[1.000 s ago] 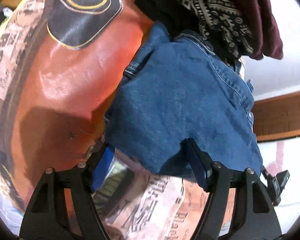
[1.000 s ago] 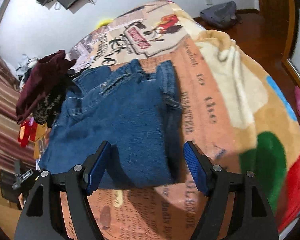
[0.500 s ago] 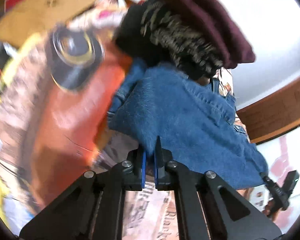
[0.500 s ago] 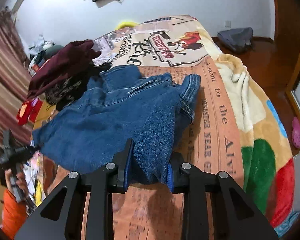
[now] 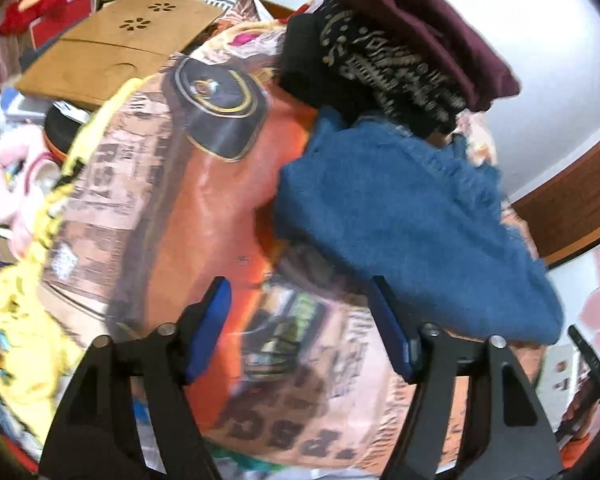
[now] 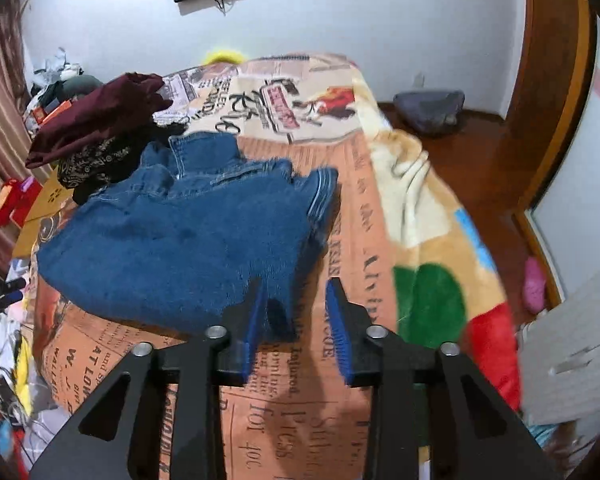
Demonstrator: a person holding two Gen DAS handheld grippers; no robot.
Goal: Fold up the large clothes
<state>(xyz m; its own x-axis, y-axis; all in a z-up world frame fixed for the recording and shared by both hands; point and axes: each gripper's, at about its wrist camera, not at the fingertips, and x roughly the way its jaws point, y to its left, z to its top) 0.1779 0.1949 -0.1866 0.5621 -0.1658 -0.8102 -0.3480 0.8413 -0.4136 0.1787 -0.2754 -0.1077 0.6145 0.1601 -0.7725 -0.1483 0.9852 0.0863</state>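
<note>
Right gripper: fingers partly apart, about half spread, nothing clamped. The near hem of the jeans sits in the gap, against or just in front of the left pad; can't tell if it actually touches. The right pad is clear of the cloth, over the blanket.

Left gripper: spread wide, holding nothing. Its right finger is just beside the near edge of the jeans; touching or not, can't tell, frame is blurred. The left finger hangs over bare blanket.

Jeans lie folded in a lumpy bundle on the bed, just beside a clothes pile with a maroon garment on top and a patterned one under it. A cuff sticks up at the far right corner of the bundle.

Risks, as I judge them:
- The fold looks loose and uneven. Denim is stiff, so with neither gripper gripping it the top layer may spring back or slide open.
- The raised cuff suggests layers are misaligned; another fold on top would likely lock in the skew.
- The hem sitting between the right pads could snag and drag the bundle if that gripper pulls away sideways.
- The plush blanket could get pinched along with the denim on a re-grasp.
- The bundle is near the pile; a push that way could knock it over.
</note>
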